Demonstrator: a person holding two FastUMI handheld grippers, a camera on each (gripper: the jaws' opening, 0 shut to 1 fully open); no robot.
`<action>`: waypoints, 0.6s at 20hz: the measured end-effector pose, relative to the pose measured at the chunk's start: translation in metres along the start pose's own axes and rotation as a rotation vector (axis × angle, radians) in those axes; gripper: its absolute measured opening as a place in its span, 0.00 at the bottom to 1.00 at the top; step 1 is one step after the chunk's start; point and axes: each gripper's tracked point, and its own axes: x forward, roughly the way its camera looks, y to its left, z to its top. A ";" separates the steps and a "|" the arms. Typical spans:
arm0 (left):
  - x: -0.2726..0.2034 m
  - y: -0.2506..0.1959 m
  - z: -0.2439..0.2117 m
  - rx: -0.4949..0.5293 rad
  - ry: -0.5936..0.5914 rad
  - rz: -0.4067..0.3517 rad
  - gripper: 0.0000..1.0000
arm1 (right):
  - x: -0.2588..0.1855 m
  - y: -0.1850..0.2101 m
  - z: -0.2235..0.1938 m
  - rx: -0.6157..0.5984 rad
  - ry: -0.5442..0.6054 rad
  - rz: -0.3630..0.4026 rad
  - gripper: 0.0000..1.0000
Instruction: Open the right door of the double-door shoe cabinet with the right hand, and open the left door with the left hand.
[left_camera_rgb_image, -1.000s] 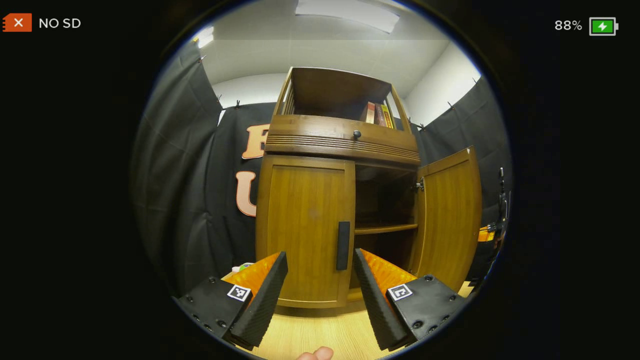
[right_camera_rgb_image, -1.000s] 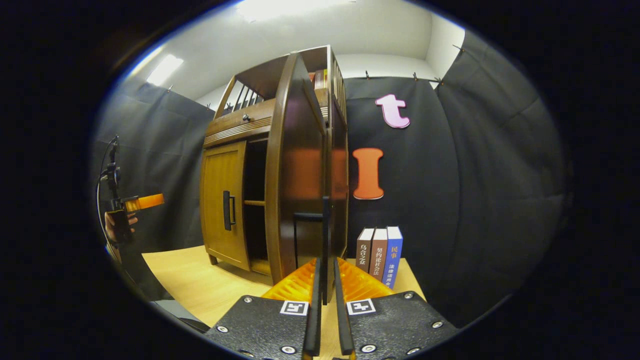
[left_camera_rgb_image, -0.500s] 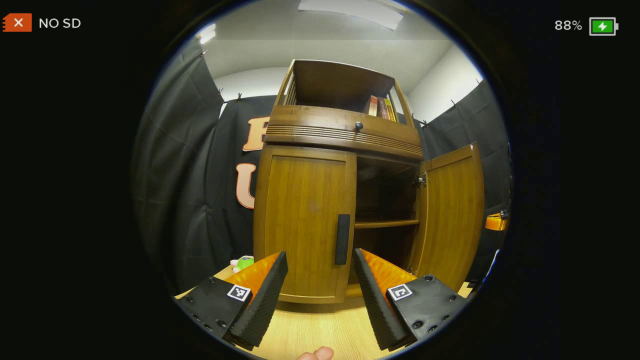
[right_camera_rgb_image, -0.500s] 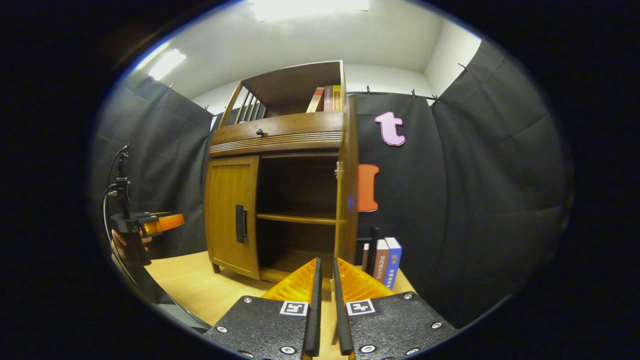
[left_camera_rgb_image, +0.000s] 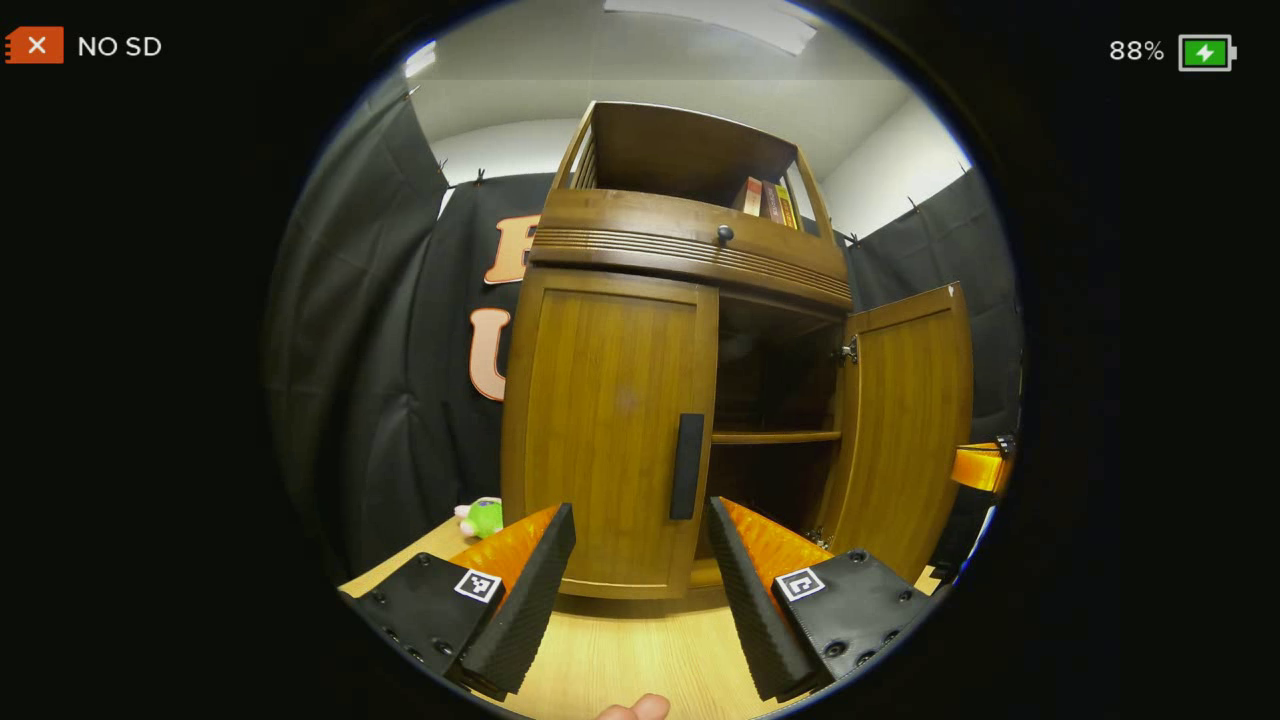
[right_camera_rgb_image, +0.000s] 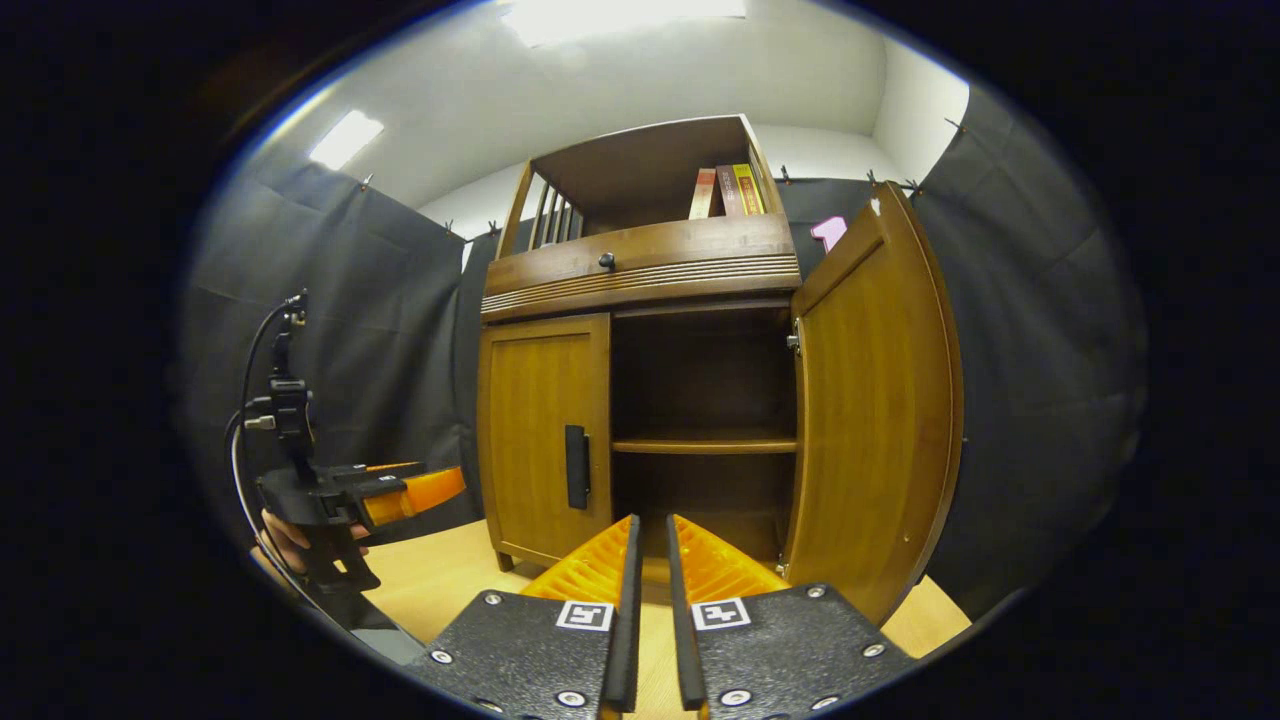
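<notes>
Nearest in the left gripper view, the left gripper (left_camera_rgb_image: 640, 590) was spread wide and held nothing, above the pale wooden floor (left_camera_rgb_image: 640, 655). Framed between its fingers, a little farther off, stood the dark upright handle (left_camera_rgb_image: 687, 466) on the left door (left_camera_rgb_image: 608, 440), which was shut flush with the shoe cabinet (left_camera_rgb_image: 690, 250). Beyond it, the right door (left_camera_rgb_image: 905, 420) stood swung well out, showing a bare shelf (left_camera_rgb_image: 775, 437) inside. A small green toy (left_camera_rgb_image: 484, 517) lay on the floor off to the cabinet's left.

In the right gripper view, the right gripper (right_camera_rgb_image: 650, 600) had its fingers drawn close together with only a slim gap and nothing between them, hanging in front of the open compartment and apart from the right door (right_camera_rgb_image: 870, 420).

The right half looked done; the left door was the step in hand. To do it well, the left gripper should probably go straight in until the handle sits between the fingers, close squarely across the bar at mid-height, then pull along an arc about the hinges on the door's left edge, not straight back, so the grip does not slip or twist.
</notes>
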 end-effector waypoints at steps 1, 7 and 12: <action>0.008 0.002 -0.007 0.007 0.018 0.007 0.81 | 0.004 0.004 0.001 -0.025 -0.011 -0.016 0.32; 0.061 -0.022 -0.011 -0.080 0.042 -0.033 0.80 | 0.013 0.017 0.007 -0.055 -0.051 -0.013 0.90; 0.121 -0.026 -0.012 -0.033 -0.004 0.015 0.82 | 0.013 0.011 0.009 -0.048 -0.060 -0.019 0.93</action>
